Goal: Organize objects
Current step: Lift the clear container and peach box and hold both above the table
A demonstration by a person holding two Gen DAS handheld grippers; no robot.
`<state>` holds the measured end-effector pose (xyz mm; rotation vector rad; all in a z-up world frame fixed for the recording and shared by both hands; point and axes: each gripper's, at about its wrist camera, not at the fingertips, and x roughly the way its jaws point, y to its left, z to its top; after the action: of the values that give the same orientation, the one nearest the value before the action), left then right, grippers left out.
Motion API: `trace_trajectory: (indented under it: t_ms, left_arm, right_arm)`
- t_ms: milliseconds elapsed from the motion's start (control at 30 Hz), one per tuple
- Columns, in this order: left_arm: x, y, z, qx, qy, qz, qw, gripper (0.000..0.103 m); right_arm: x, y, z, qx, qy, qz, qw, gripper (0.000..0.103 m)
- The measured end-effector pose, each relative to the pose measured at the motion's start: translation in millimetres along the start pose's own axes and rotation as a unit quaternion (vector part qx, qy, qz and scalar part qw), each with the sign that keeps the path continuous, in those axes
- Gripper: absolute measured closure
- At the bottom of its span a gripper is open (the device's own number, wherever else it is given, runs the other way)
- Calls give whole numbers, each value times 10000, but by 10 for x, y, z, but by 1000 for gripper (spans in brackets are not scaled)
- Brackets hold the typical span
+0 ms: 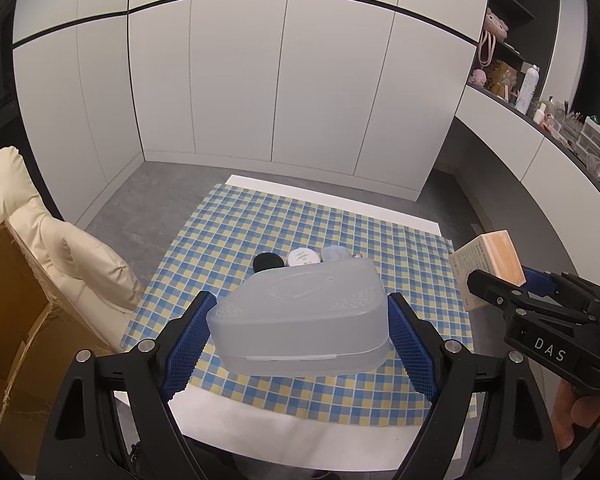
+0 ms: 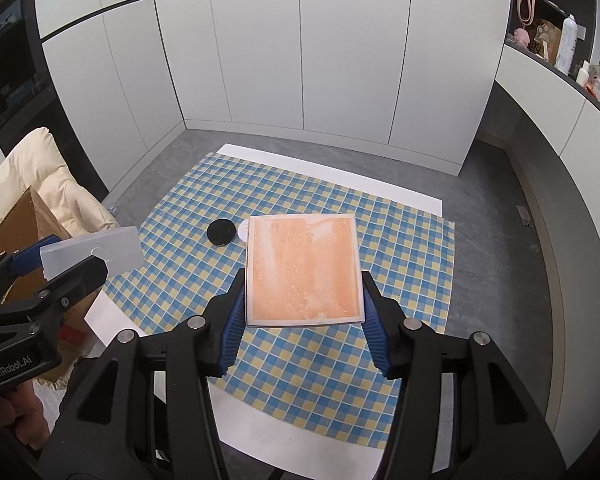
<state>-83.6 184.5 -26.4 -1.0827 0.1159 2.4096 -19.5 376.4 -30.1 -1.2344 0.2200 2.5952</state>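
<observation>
Through your left wrist camera, your left gripper (image 1: pixel 300 320) is clamped on a frosted case (image 1: pixel 300 316), a translucent grey plastic box with rounded corners, an oval outline embossed on its top, stippled patches at the corners and a thin seam running round near its lower edge; the blue pads press its two ends and it hangs above the checked cloth (image 1: pixel 236 240). Just beyond the case on the cloth lie a black disc (image 1: pixel 267 261), a white round compact (image 1: pixel 302 257) and a small pale item I cannot make out. To the right of the case, your right gripper (image 1: pixel 504 276) carries an orange box (image 1: pixel 490 270), seen edge-on with printed text on its pale side. Left of the cloth stand a cream cushion (image 1: pixel 28 216) and a cardboard carton (image 1: pixel 12 300). Through your right wrist camera, your right gripper (image 2: pixel 304 300) grips the orange box (image 2: pixel 303 274) by its two sides: a flat square pack, mottled orange face with a white border, held above the cloth (image 2: pixel 340 380). The disc (image 2: pixel 221 231) lies on the cloth just past the box's left far corner. At left, your left gripper (image 2: pixel 60 260) holds the case (image 2: pixel 100 250) off the cloth's edge.
</observation>
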Motion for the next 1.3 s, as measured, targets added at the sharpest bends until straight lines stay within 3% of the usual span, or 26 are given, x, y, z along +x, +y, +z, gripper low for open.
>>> trace_trajectory:
  t_ms: [1300]
  left_arm:
    - [-177, 610, -93, -363, -83, 405, 9985, 18]
  right_arm:
    - [108, 677, 103, -615, -40, 352, 9975, 49]
